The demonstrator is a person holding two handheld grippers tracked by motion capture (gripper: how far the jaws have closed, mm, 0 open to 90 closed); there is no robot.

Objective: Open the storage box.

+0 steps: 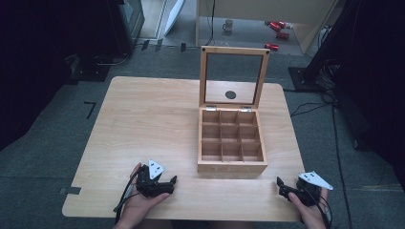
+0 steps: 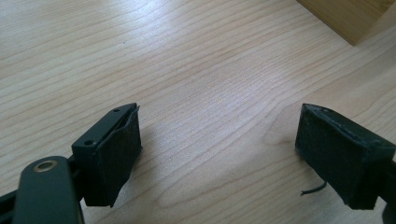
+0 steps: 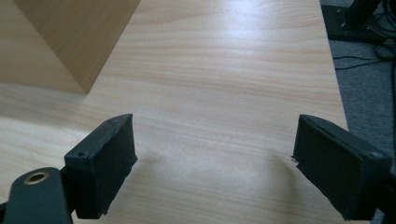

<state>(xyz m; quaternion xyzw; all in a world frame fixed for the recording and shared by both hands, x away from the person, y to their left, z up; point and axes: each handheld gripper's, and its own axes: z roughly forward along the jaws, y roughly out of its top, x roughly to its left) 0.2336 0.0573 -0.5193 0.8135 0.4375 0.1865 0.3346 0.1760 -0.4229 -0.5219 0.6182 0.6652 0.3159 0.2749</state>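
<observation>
A wooden box (image 1: 232, 165) with nine empty compartments stands on the table (image 1: 143, 124), right of centre, its glass-paned lid (image 1: 234, 78) raised upright. My left gripper (image 1: 167, 183) rests near the front edge, left of the box, held by a hand. Its jaws stand wide open over bare wood (image 2: 219, 140), with a corner of the box (image 2: 345, 18) at the upper right. My right gripper (image 1: 282, 187) sits at the front right corner, open, nothing between its pads (image 3: 112, 163). The box's corner (image 3: 74, 37) lies to its upper left.
The table's right edge (image 3: 338, 93) runs close beside the right gripper, grey carpet beyond it. A mug (image 1: 228, 25) and red items (image 1: 277, 26) lie on the floor behind the table. Cables (image 1: 310, 107) trail at the right.
</observation>
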